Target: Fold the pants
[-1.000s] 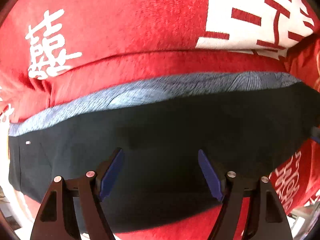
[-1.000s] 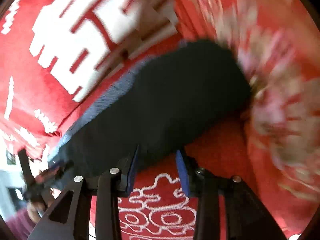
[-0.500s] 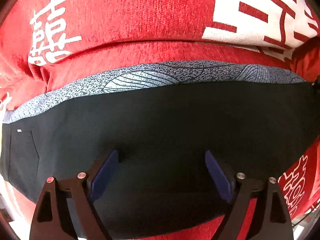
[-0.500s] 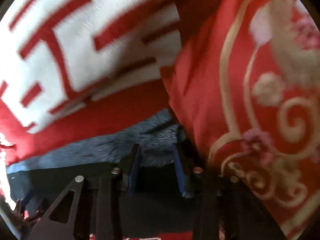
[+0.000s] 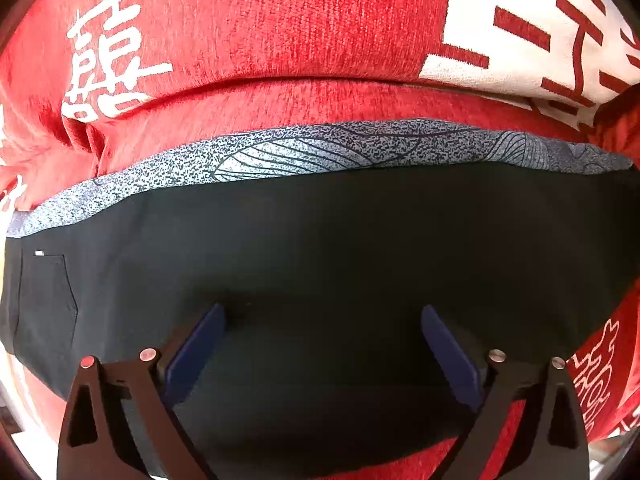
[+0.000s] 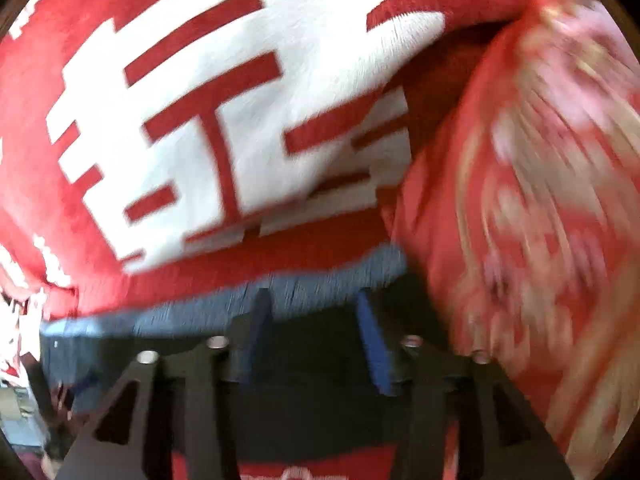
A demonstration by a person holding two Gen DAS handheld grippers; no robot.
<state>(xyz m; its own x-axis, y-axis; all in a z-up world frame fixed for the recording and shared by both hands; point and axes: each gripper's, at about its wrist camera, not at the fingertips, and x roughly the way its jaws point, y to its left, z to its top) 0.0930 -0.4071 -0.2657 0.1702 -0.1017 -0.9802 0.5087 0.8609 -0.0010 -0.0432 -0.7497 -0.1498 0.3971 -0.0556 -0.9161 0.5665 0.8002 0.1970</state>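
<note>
The black pants (image 5: 340,248) lie flat as a long band on the red cover, with a grey patterned strip (image 5: 320,148) along their far edge and a pocket at the left end. My left gripper (image 5: 323,316) is open wide, its blue pads over the black cloth, holding nothing. In the blurred right wrist view my right gripper (image 6: 314,304) is open over the right end of the pants (image 6: 312,340), its tips near the grey strip (image 6: 200,312). It holds nothing.
A red chenille cover with white characters (image 5: 280,28) spreads behind and under the pants. A red embroidered cushion (image 6: 520,200) stands close at the right of the right gripper. A large white emblem (image 6: 224,112) lies beyond it.
The left gripper has come lower and closer over the pants, jaws a little wider. The right gripper swung from the pants' near edge to the far right end and opened somewhat.
</note>
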